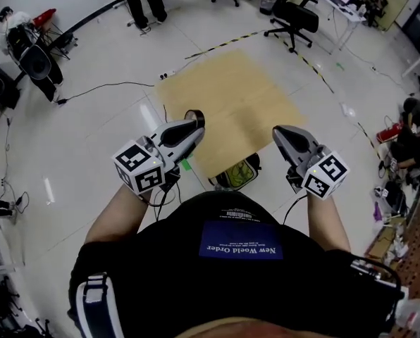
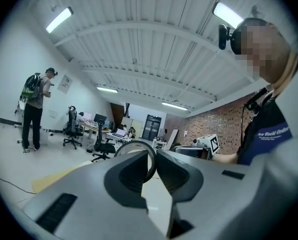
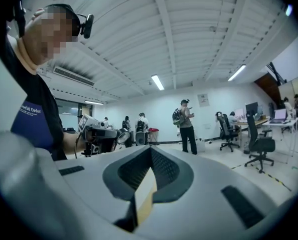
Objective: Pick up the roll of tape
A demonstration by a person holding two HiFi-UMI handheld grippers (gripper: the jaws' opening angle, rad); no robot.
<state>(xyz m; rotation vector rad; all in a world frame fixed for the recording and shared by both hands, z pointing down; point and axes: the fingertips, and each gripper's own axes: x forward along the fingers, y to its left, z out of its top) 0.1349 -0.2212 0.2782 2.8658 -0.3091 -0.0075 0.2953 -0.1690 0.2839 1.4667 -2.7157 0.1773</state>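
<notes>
The roll of tape (image 1: 194,115) is a thin dark ring with a pale inside. It stands on edge between the tips of my left gripper (image 1: 192,126), which is shut on it, high above the floor. In the left gripper view the roll of tape (image 2: 150,159) rises as an arc from between the two grey fingers (image 2: 126,176). My right gripper (image 1: 278,133) hangs level at the right, jaws together with nothing between them; its tips meet in the right gripper view (image 3: 150,152). From there the left gripper (image 3: 100,137) and its tape ring (image 3: 122,135) show at the left.
A tan mat (image 1: 231,94) lies on the white floor below, with a yellow-green basket (image 1: 236,174) at its near edge. Black office chairs (image 1: 294,20) and desks stand at the back right. A person (image 3: 186,125) with a backpack stands across the room. Cables run over the floor.
</notes>
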